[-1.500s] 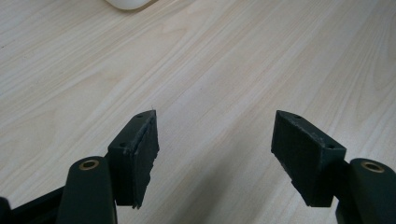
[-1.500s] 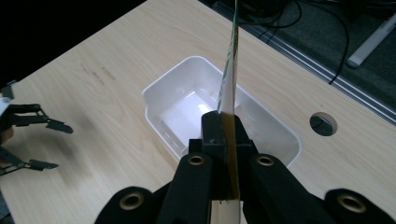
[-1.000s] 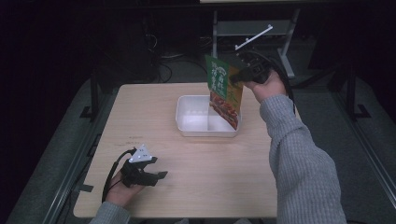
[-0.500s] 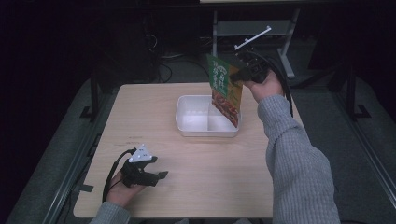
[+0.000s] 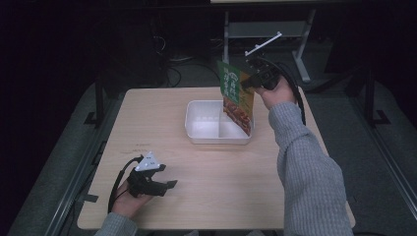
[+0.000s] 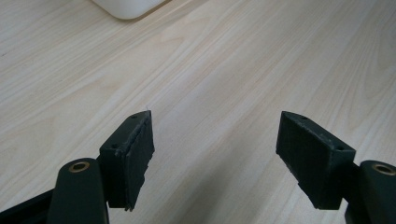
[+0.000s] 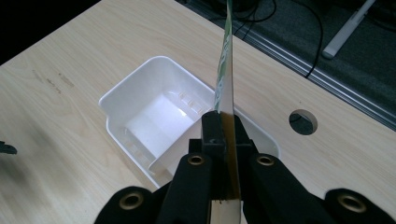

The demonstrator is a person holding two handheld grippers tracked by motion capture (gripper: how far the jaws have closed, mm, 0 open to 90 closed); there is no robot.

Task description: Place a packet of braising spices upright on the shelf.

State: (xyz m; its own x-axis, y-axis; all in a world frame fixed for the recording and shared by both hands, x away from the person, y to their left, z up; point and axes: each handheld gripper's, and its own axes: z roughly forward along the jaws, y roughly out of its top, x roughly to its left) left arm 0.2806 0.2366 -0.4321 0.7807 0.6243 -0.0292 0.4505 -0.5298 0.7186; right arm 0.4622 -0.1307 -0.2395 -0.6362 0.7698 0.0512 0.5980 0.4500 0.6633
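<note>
My right gripper is shut on the top edge of a flat green and orange packet, which hangs upright over the right side of a white bin. In the right gripper view the packet is edge-on between the closed jaws of that gripper, with the divided bin below. My left gripper lies low on the table near the front left. Its jaws have just been opening and now stand wide apart with only bare wood between them, as the left gripper view shows.
The light wooden table has a round cable hole to the right of the bin. A corner of the bin lies ahead of the left gripper. Behind the table are cables and a metal stand on a dark floor.
</note>
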